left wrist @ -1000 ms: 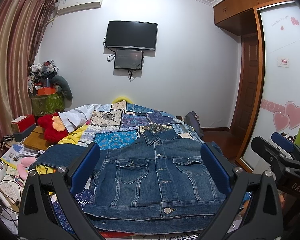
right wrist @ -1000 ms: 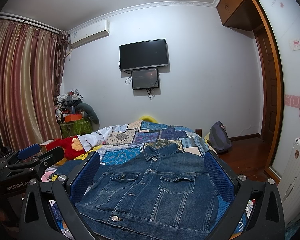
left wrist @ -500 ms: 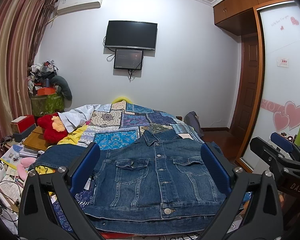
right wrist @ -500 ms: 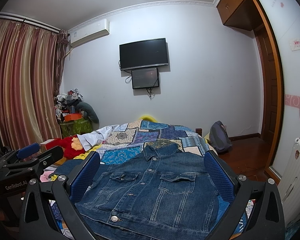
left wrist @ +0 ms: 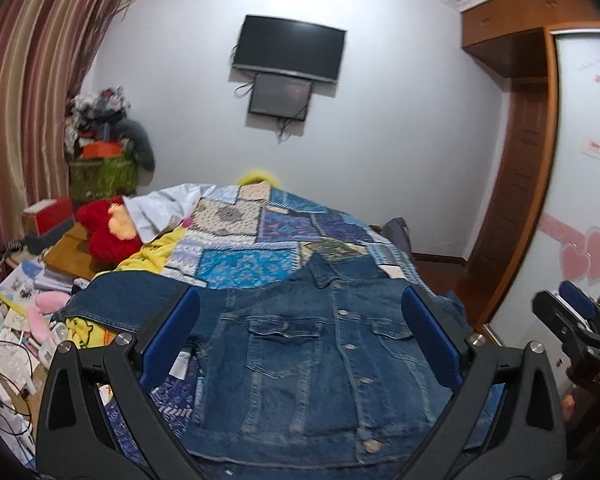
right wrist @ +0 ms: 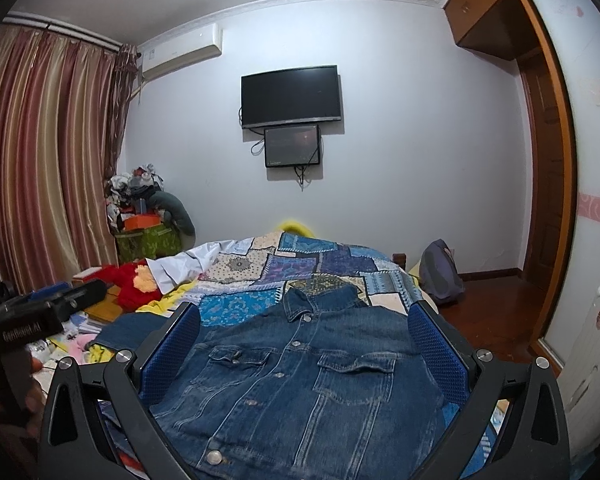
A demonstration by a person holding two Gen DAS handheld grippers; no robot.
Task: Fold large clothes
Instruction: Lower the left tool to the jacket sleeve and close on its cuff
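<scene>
A blue denim jacket (left wrist: 312, 360) lies front-up and buttoned on the patchwork bed, collar toward the far wall; one sleeve (left wrist: 128, 300) stretches out to the left. In the right wrist view the same jacket (right wrist: 300, 384) fills the space between the fingers. My left gripper (left wrist: 300, 336) hovers above the jacket's hem, open, with nothing between its blue pads. My right gripper (right wrist: 304, 344) is also open above the jacket, holding nothing. Each gripper shows at the other view's edge: the right gripper's body (left wrist: 580, 332), the left gripper's body (right wrist: 32, 316).
A patchwork quilt (left wrist: 260, 236) covers the bed. A red plush toy (left wrist: 108, 232), books and clutter (left wrist: 24, 320) crowd the left side. A grey backpack (right wrist: 440, 276) sits on the wooden floor to the right, near a wardrobe door (left wrist: 584, 200). A TV (right wrist: 290, 96) hangs on the far wall.
The left wrist view has tilted and shifted slightly, so the jacket appears turned. Both grippers stay open; the jacket has not moved.
</scene>
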